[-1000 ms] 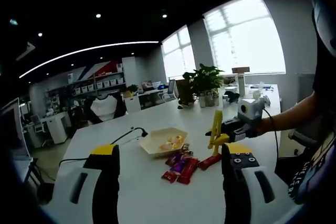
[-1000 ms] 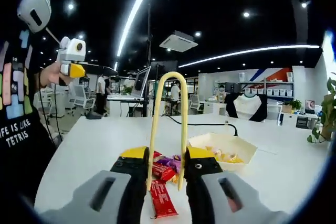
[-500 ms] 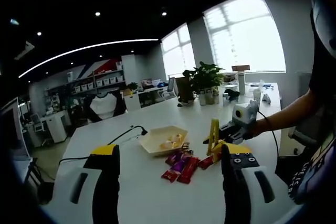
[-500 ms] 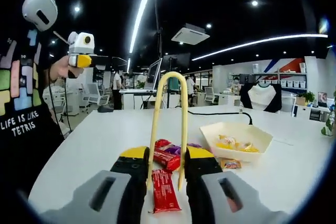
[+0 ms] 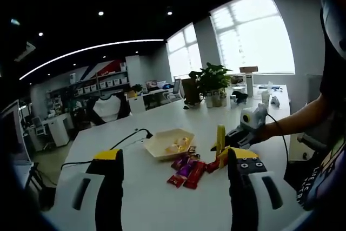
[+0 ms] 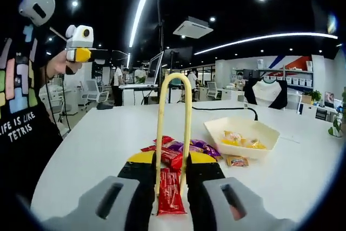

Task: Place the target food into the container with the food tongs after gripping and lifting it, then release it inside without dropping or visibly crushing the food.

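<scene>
On the white table (image 5: 151, 198) lies a pile of red and purple snack packets (image 5: 186, 170) beside a cream tray (image 5: 167, 144) that holds a few yellow pieces. My left gripper (image 5: 174, 155) is open and held well above the table. My right gripper (image 5: 238, 136) stands just right of the pile. In the right gripper view, my right gripper (image 6: 172, 160) is shut on yellow U-shaped tongs (image 6: 173, 112), whose bend points away. A red packet (image 6: 170, 190) lies under the jaws, the pile (image 6: 181, 150) just beyond and the tray (image 6: 243, 136) to the right. A hand holds the left gripper (image 6: 81, 47) high on the left.
A black cable (image 5: 132, 135) runs over the table behind the tray. Potted plants (image 5: 211, 85) stand at the far edge by the windows. A small orange packet (image 6: 237, 161) lies in front of the tray. The person's arm (image 5: 294, 120) reaches in from the right.
My right gripper has come down with the tongs, closer to the packets; the red packet now lies right under its jaws. The left gripper has stayed where it was.
</scene>
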`<state>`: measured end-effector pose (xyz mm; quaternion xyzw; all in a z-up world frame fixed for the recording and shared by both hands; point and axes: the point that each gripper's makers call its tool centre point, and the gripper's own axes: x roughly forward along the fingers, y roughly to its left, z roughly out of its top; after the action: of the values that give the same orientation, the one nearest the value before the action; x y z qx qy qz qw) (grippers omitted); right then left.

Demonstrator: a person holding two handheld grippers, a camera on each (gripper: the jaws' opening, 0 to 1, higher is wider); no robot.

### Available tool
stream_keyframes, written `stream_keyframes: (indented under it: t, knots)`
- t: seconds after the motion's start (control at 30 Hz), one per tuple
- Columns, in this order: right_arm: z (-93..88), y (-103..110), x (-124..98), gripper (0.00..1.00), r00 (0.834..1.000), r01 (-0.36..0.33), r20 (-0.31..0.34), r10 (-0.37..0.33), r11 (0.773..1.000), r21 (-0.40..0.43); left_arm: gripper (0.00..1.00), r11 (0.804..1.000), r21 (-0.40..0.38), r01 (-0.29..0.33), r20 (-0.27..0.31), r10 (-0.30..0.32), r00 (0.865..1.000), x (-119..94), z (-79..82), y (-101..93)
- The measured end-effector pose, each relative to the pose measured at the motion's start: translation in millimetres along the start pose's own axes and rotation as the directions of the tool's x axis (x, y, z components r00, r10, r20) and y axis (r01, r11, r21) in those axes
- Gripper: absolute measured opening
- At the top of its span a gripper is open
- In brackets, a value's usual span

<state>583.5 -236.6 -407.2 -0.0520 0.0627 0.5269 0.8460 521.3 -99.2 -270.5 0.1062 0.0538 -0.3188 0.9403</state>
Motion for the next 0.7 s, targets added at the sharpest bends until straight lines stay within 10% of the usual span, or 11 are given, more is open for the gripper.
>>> stream_keyframes:
  t: [0.7]
  knots:
    - [22.5, 2.7, -11.1, 0.17, 0.997, 0.045, 0.054, -0.049, 0.996, 0.075, 0.84, 1.0, 0.013, -0.008, 0.01, 0.007, 1.0, -6.2, 5.9, 1.4]
